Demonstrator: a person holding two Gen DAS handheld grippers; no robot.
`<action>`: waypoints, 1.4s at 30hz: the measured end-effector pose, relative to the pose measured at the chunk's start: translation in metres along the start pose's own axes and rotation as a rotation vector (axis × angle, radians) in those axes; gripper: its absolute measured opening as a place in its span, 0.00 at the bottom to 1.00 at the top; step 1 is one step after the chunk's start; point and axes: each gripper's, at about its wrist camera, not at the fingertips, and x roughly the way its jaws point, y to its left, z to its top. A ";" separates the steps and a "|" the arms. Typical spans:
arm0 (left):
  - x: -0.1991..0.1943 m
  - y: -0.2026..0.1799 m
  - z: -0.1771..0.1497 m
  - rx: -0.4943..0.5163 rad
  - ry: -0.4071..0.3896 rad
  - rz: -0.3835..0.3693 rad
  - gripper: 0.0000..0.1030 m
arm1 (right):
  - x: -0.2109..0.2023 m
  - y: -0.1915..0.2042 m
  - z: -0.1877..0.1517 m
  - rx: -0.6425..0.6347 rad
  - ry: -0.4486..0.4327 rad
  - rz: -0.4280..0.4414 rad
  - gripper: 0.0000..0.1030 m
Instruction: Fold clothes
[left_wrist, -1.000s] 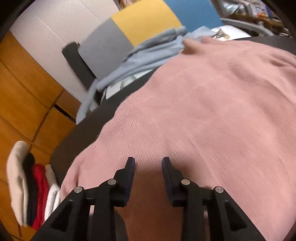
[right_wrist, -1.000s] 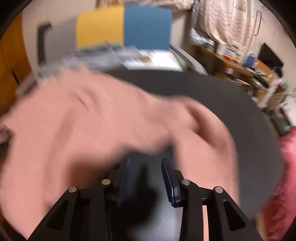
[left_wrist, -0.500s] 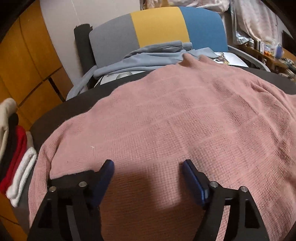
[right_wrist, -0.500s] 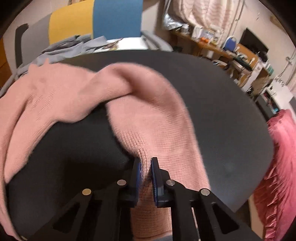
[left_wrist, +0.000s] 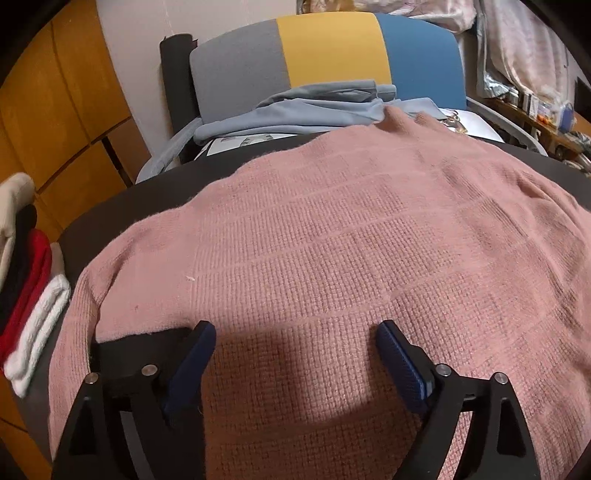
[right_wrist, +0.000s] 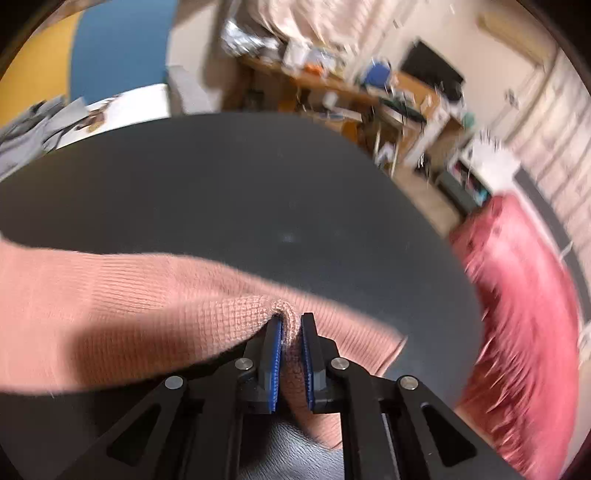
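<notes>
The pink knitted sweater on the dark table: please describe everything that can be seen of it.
The pink knitted sweater is a soft, waffle-textured knit with finer ribbing on the sleeve. Its body lies spread flat over the dark round table, nearly covering it in the left wrist view. The left hand-held gripper is open above the near part, its jaws having just opened, with no fabric pinched between them. The right hand-held gripper is shut on a bunched fold of sleeve, which stretches away to the left.

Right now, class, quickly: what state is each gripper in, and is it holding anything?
Left gripper: open, jaws just widened, over the pink knit sweater, gripping nothing.
Right gripper: shut on a pinched fold of the sweater.
</notes>
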 end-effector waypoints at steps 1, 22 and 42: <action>0.001 0.003 0.000 -0.014 0.005 -0.008 0.92 | 0.007 0.001 0.000 0.009 0.031 0.013 0.15; -0.053 0.053 -0.046 -0.070 -0.010 -0.058 0.92 | -0.121 0.175 -0.140 0.125 0.034 0.898 0.30; -0.077 0.054 -0.102 -0.074 0.082 -0.268 0.40 | -0.125 0.224 -0.180 0.285 0.126 1.190 0.09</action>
